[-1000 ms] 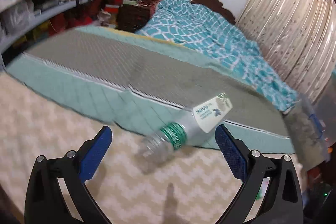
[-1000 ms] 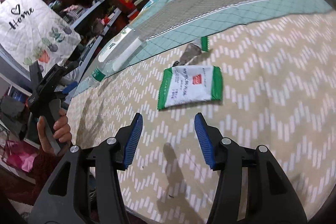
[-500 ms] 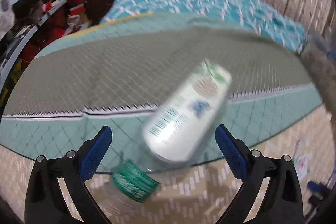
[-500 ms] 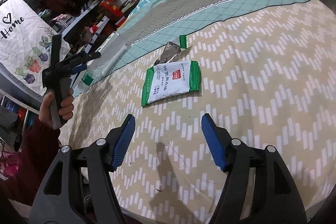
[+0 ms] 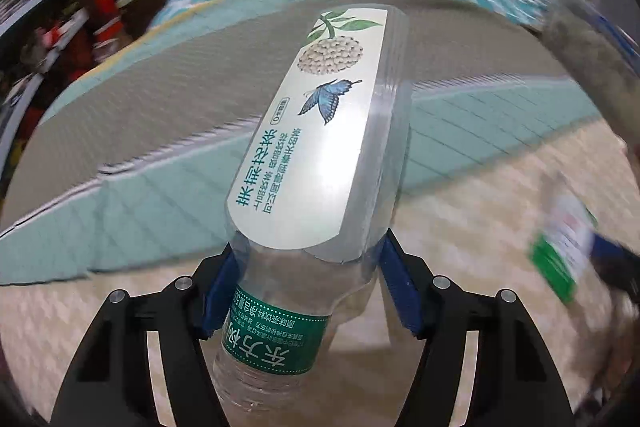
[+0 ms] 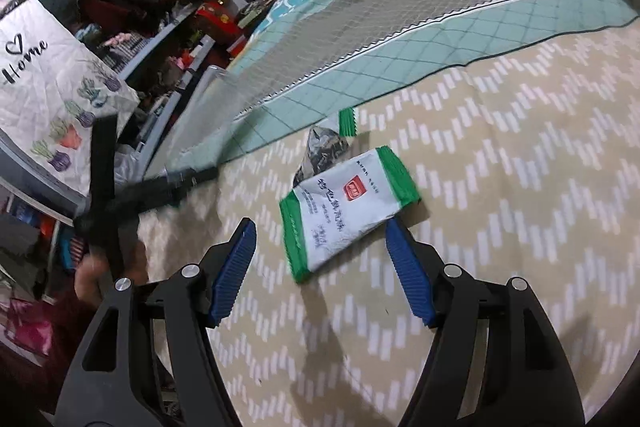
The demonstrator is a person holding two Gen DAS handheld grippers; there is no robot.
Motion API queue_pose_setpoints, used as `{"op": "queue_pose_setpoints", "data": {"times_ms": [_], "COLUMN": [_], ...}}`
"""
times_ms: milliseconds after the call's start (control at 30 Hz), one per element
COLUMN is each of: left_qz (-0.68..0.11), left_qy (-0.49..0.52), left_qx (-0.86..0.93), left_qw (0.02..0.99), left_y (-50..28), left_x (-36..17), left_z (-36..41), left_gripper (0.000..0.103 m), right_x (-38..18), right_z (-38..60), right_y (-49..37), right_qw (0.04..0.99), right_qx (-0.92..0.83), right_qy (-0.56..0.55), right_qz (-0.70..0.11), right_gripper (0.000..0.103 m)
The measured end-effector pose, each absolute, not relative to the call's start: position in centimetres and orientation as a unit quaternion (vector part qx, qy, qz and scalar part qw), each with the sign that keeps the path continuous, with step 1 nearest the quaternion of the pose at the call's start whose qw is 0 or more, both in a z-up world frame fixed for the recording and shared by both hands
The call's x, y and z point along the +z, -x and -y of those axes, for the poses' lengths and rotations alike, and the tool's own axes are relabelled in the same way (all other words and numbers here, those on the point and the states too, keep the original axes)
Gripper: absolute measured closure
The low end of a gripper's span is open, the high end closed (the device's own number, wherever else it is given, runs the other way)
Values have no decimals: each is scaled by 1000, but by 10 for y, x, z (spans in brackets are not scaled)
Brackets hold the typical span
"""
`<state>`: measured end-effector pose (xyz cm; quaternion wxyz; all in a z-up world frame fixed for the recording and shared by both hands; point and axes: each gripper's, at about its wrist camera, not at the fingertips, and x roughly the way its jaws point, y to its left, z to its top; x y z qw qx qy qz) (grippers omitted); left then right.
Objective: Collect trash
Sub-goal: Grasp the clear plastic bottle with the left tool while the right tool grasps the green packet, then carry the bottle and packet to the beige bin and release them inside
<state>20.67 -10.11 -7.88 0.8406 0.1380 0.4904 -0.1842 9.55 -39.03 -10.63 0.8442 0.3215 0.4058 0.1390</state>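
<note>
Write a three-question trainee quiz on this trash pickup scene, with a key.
1. True or false: the plastic bottle lies between the left gripper pads.
2. What lies ahead of the right gripper: A) a spoon, B) the green-edged snack packet, C) a cup?
3. Fill in: the crumpled wrapper lies just beyond the packet, at the edge of the ____ quilted blanket.

Key: 1 true; 2 B; 3 teal.

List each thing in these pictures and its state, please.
Bottle: empty, lying on the bed, between the left gripper's pads.
Left gripper: closing around the bottle.
Packet: lying flat, not held.
Torn wrapper: crumpled, behind the packet.
Right gripper: open, at the packet's near end.
</note>
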Motion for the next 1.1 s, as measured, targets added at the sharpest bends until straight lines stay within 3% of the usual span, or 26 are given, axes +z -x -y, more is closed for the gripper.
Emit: {"op": "queue_pose_setpoints", "data": {"times_ms": [133,300,367,500,733,1100], "left_qz": [-491,-499,-502,-519,-545,-559], "left_qy": [-129,-106,-97,-43,66,24], "left_qx": [-250,-286,-290,-303,-332,-366], "left_qw": [824,811,809,798,767,744], "left_y": [-174,-156,-154,-156,-162,-160], "left_x": [-82,-85,-87,-88,-86,-81], "left_z": [141,165,166,160,136,204], "left_gripper": [41,41,41,42,42,42], "right_x": [-113,-124,-127,-131,-136,-130], "right_z": [398,402,404,404,405,479], "right_y": [-109,-126,-130,-136,-146,-89], "right_qw": [820,792,790,788,789,810], "right_qx": [160,177,173,172,154,101], "right_qy": [-373,-423,-431,-442,-441,-463], "right_qz": [-403,-403,-400,-391,-399,-345], "right_gripper": [38,60,68,70,92,95]}}
